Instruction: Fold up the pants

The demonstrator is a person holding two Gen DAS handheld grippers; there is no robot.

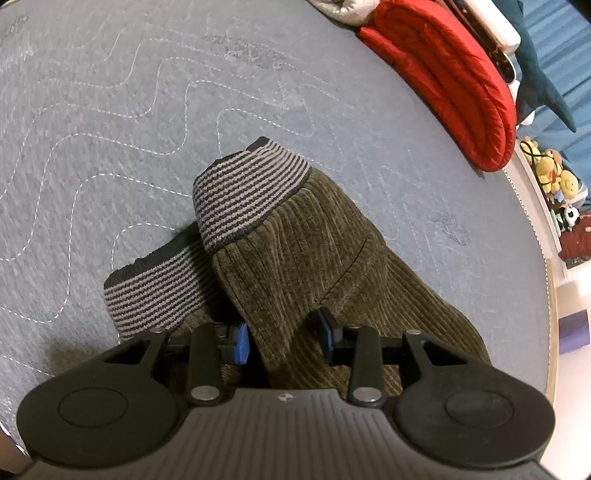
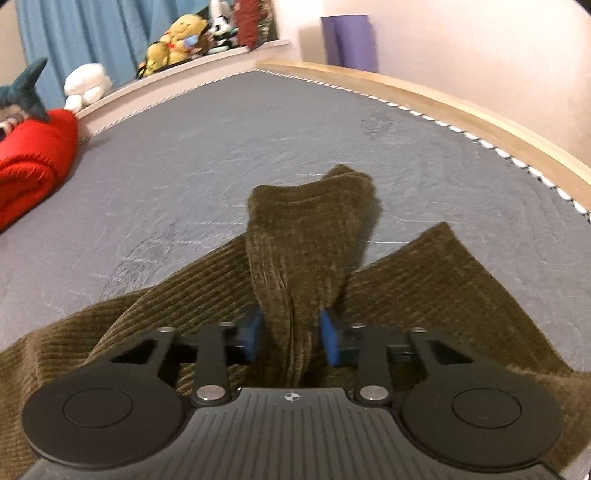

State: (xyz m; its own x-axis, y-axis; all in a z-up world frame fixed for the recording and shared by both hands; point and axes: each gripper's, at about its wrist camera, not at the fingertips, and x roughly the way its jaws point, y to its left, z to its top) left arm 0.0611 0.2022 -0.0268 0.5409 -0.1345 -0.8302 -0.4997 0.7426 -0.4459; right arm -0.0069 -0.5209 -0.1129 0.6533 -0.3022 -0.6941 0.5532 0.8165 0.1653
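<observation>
Olive corduroy pants [image 1: 295, 254] with a grey-and-black striped waistband [image 1: 243, 195] lie on the grey quilted mattress [image 1: 110, 110]. My left gripper [image 1: 284, 339] is shut on the pants just below the waistband, and the upper layer rises over a second striped band [image 1: 155, 291]. In the right wrist view, my right gripper [image 2: 291, 338] is shut on a bunched fold of the pants [image 2: 306, 236] that stands up between the blue pads [image 2: 330, 339]. More corduroy spreads flat to both sides under it.
A rolled red quilt [image 1: 454, 77] lies at the mattress edge, also in the right wrist view [image 2: 33, 158]. Plush toys [image 2: 177, 40] sit on a ledge by a blue curtain [image 2: 81, 33]. A wooden bed edge [image 2: 461, 107] and purple object [image 2: 349, 40] border the far side.
</observation>
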